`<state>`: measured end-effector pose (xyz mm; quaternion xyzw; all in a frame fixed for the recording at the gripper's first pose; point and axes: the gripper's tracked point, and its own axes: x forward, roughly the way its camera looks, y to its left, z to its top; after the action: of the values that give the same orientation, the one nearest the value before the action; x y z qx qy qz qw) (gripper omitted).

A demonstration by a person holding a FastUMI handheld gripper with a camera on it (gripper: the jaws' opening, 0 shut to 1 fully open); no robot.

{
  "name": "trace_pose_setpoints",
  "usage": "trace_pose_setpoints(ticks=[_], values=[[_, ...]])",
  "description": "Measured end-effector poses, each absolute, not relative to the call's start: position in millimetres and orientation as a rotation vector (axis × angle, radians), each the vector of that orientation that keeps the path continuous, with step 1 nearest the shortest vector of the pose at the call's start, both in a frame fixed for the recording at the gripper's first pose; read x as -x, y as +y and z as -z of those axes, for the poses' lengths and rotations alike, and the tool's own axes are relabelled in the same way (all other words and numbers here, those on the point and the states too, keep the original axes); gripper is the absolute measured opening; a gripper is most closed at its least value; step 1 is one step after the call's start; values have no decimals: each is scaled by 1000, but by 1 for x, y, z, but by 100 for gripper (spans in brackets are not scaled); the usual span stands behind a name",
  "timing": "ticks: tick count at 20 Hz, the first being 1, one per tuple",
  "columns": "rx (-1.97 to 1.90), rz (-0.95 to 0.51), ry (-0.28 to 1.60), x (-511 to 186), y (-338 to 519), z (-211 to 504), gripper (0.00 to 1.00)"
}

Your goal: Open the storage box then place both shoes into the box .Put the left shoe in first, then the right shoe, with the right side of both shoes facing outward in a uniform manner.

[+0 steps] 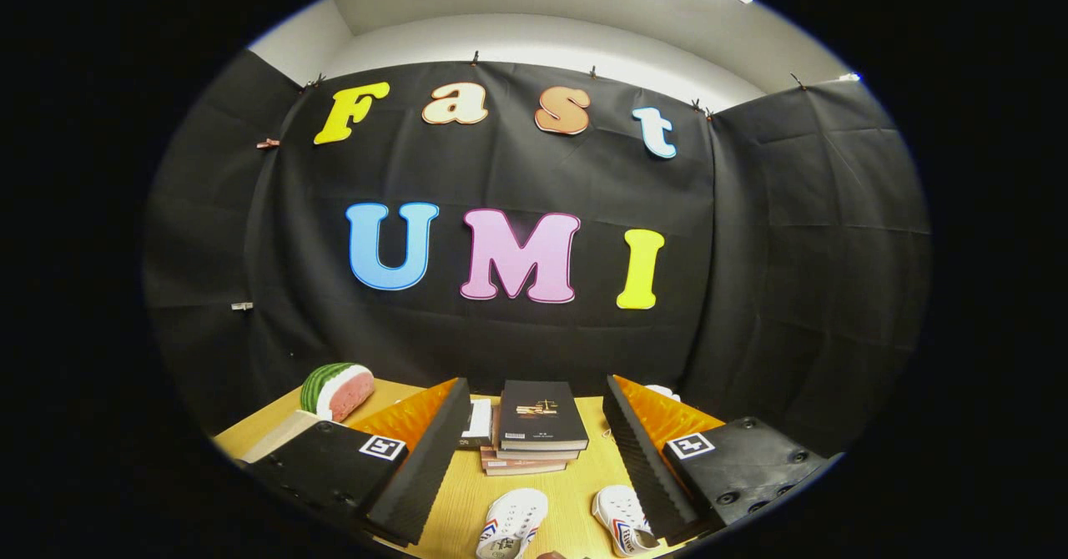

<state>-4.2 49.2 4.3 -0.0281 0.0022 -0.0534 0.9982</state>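
Two shoes (511, 524) (622, 519) lie side by side on the table (576, 492) between the spread fingers. Beyond them sits a stack of books (538, 430). A watermelon slice (338, 390) rests at the table's far left.

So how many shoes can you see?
2. One shoe lies on the table between the open fingers; the other shoe lies beside the right finger. Both sit nearer than the books.

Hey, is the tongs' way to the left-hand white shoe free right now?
Probably yes: the tongs are open, and the white shoe lies on the bare table between the fingers, with the book stack beyond it.
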Motion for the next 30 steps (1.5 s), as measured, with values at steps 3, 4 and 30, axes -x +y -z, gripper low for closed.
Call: trace_pose_setpoints(ticks=[3,4,30], values=[[54,103,15,7,59,-3,97],[50,104,17,9,61,-5,97],[-658,-327,896,27,161,182,98]])
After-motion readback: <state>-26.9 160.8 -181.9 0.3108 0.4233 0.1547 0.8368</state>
